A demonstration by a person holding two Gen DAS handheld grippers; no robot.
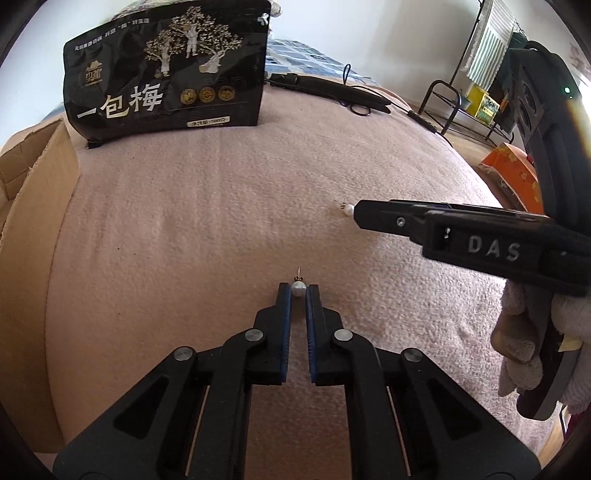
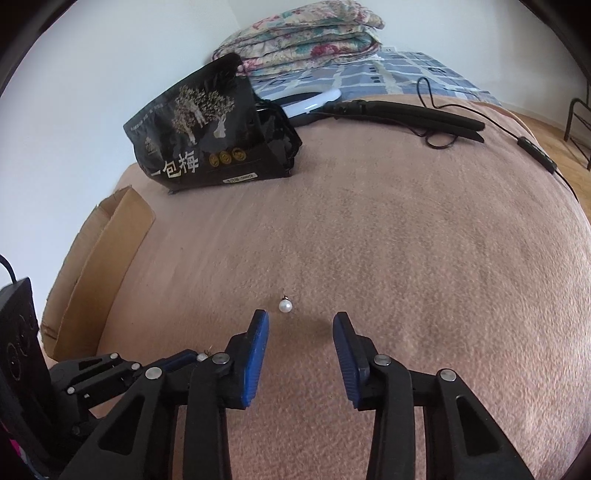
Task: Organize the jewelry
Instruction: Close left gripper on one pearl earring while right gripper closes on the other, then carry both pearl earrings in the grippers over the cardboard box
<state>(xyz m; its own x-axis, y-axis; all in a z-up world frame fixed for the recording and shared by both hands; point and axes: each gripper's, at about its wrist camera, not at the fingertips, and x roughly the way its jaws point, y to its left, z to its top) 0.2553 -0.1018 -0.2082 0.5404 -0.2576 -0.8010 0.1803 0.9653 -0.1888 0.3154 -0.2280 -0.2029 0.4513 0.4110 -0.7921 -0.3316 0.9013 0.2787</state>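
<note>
Two pearl drop earrings lie on a pink blanket (image 1: pixel 184 221). In the left wrist view, my left gripper (image 1: pixel 298 288) is shut on one pearl earring (image 1: pixel 298 290), its blue pads pressing the pearl from both sides and the small gold hook poking out ahead. My right gripper (image 1: pixel 357 213) comes in from the right, its tip right beside the second pearl earring (image 1: pixel 347 210). In the right wrist view, my right gripper (image 2: pixel 301 318) stands open with that pearl earring (image 2: pixel 285 306) just ahead of its fingertips, nearer the left finger and untouched.
A black snack bag (image 1: pixel 166 70) stands at the back of the blanket, with a cardboard box (image 1: pixel 33 184) at the left edge. A black hair straightener (image 2: pixel 406 110) with its cable lies at the back right. Folded quilts (image 2: pixel 303 33) sit behind.
</note>
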